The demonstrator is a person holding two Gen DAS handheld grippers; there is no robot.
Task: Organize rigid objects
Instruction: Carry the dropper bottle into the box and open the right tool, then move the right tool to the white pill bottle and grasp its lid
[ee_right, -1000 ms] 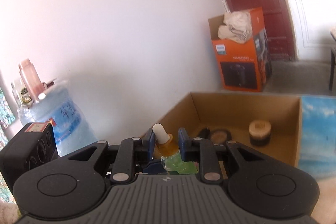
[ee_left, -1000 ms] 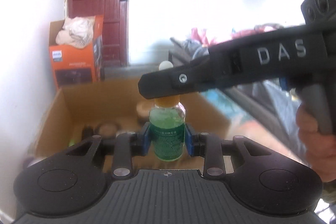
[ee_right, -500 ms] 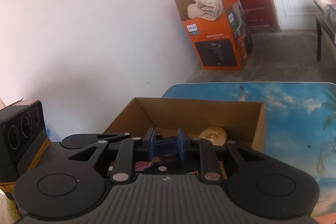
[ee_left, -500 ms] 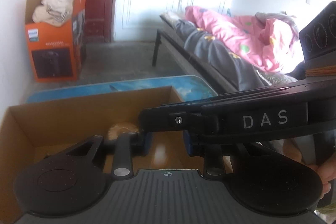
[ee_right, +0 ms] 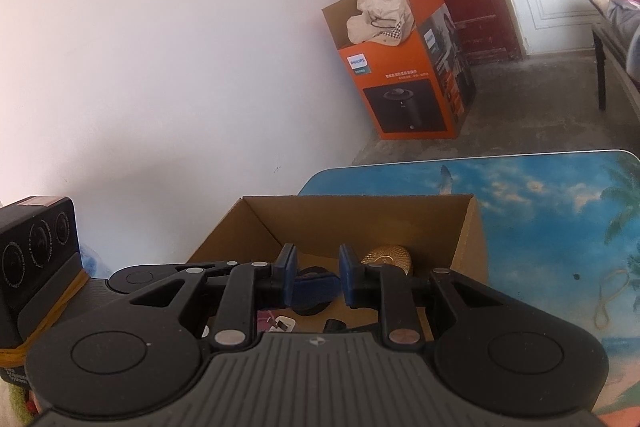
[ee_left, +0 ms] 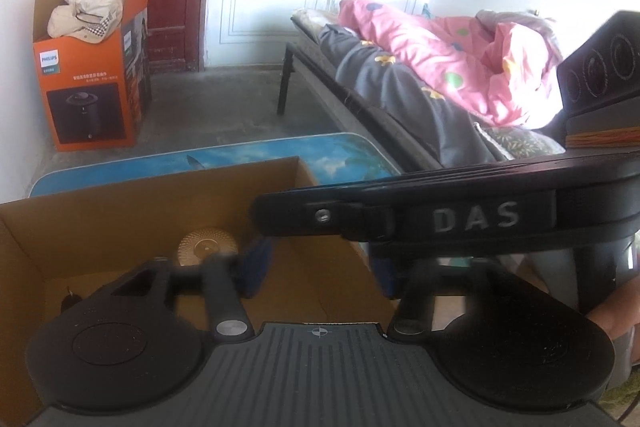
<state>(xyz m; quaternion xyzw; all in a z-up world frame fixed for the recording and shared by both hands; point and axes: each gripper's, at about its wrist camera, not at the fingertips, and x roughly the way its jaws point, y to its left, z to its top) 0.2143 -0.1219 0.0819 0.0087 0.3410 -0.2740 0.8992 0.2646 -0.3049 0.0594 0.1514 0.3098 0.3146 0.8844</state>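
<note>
Left gripper [ee_left: 318, 267]: the jaws stand wide apart, with nothing between the blue pads [ee_left: 256, 267]. The gap frames the bare cardboard floor of the cardboard box [ee_left: 120, 211]. The left pad is blurred. The right pad is partly hidden behind the right gripper's body, marked "DAS", which crosses the left wrist view from the right.

Right gripper [ee_right: 316, 275]: the jaws stand apart at a moderate gap and clamp nothing. One blue pad of the left gripper shows through the gap, below it.

Both grippers hover over the open box. The box rests on the table [ee_right: 560, 219], which has a blue sky-and-palm print, near the white wall.

Box contents: a gold ribbed lid [ee_left: 206, 247] lies near the far wall. A dark round item and small pieces lie on the floor beneath the right gripper; their identity cannot be determined.

An orange Philips carton [ee_right: 404, 95] stands on the floor by the red door, well apart from the table.
</note>
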